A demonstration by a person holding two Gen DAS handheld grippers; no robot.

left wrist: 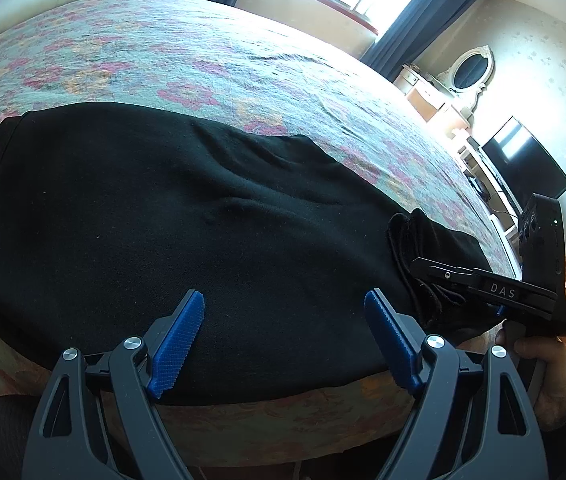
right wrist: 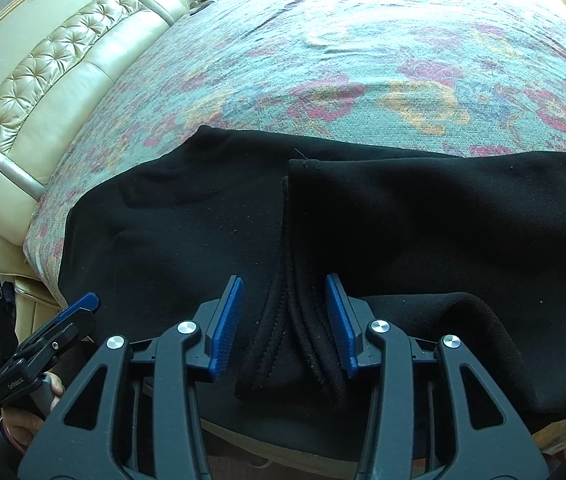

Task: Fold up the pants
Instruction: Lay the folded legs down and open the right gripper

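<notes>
The pants [left wrist: 171, 232] lie flat on the bed [left wrist: 131, 48], along its near edge, black against the flowered cover. At the left end the cloth is smooth and squared off, close to the headboard [right wrist: 55, 64]. The left gripper [left wrist: 283, 336] hovers over the near edge of the pants about mid-length, its blue pads wide apart and holding nothing. Further right, the hem end [right wrist: 303, 320] has been brought back over the body of the garment, so one lengthwise fold looks done and a crosswise fold appears to be in hand. The right gripper [right wrist: 283, 328] stands at that bunched hem, pads apart on either side of the stacked edges; from the left wrist view it seems level with the cloth, but no clamping is visible. At the far right a loose roll of fabric [right wrist: 463, 320] sags toward the bed edge. Judgement: the next move calls for closing the right gripper on all hem layers together, and the left pinning the fold line.
</notes>
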